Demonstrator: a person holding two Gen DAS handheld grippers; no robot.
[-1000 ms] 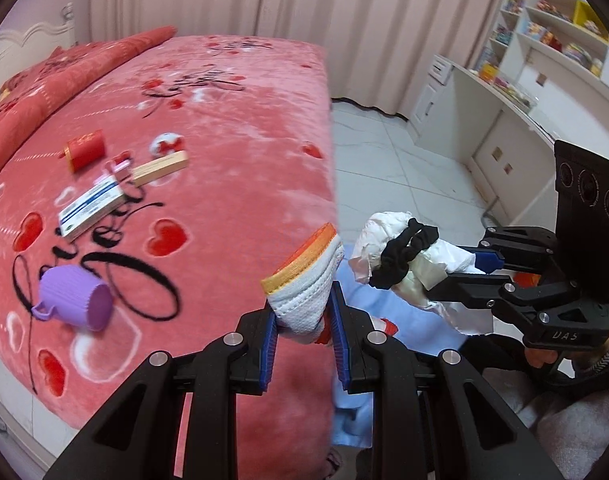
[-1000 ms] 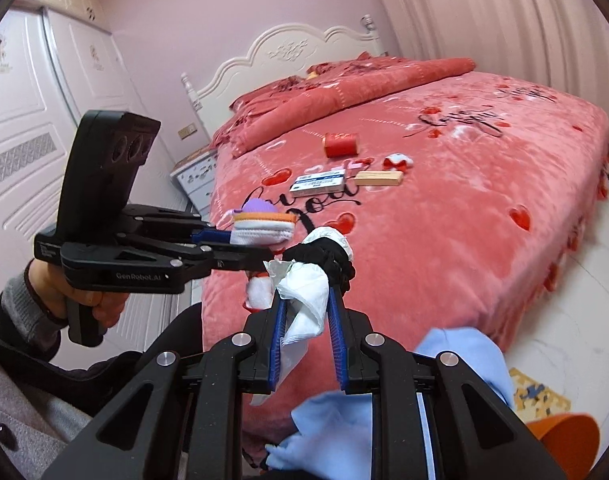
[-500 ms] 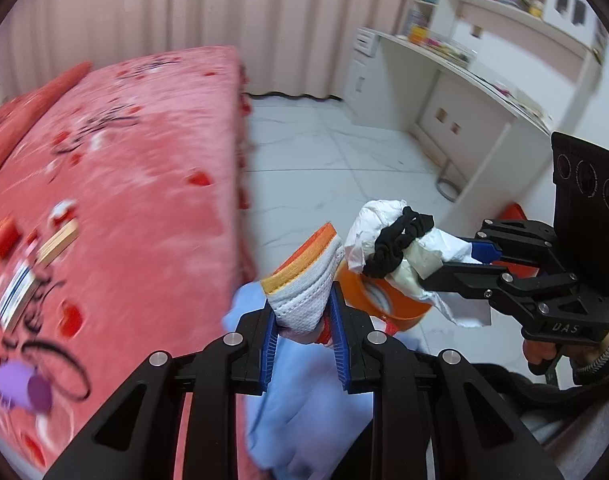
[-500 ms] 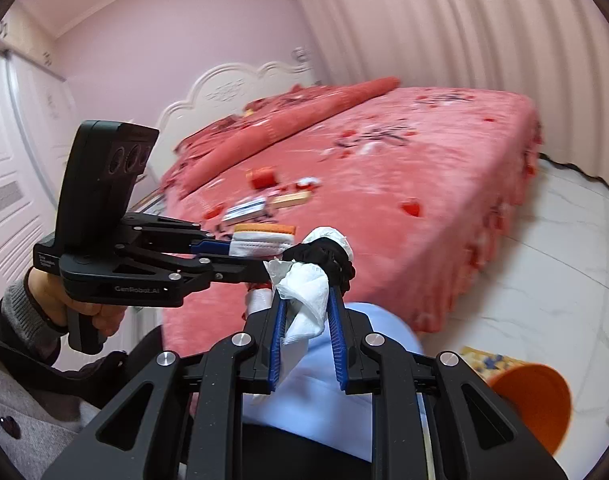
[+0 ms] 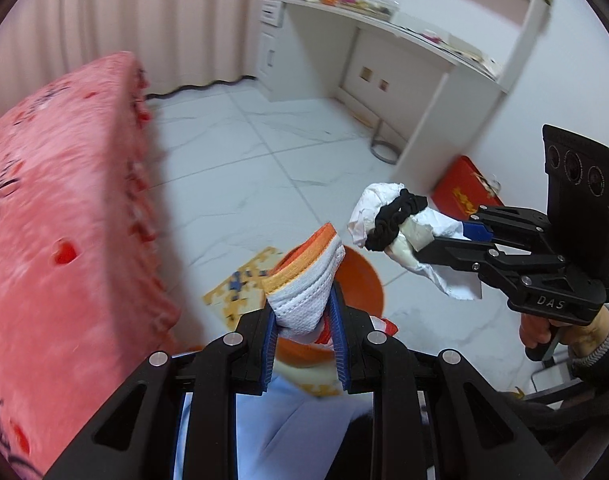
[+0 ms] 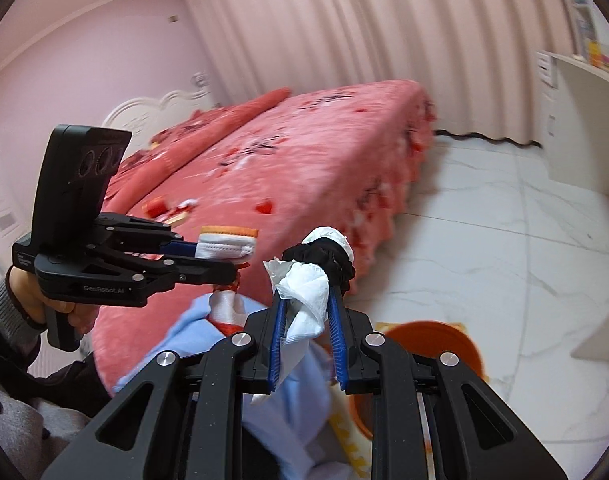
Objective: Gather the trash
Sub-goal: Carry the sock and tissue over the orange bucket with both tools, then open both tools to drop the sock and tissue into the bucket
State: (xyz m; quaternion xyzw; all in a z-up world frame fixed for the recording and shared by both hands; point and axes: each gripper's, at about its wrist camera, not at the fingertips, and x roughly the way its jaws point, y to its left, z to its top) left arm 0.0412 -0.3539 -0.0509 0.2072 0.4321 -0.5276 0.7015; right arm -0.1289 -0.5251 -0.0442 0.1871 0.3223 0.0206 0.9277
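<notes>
Above the orange bin [image 5: 360,280]: left gripper [image 5: 304,320] clamps a white sock [image 5: 304,292], right gripper [image 6: 306,308] clamps crumpled tissue [image 6: 304,296].

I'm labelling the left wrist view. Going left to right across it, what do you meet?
Bed → puzzle mat → sock in the left tool → tissue wad with a black scrunchie → red box → right tool.

bed [image 5: 64,240] motion-blurred, orange bin [image 5: 360,280] partly hidden
</notes>
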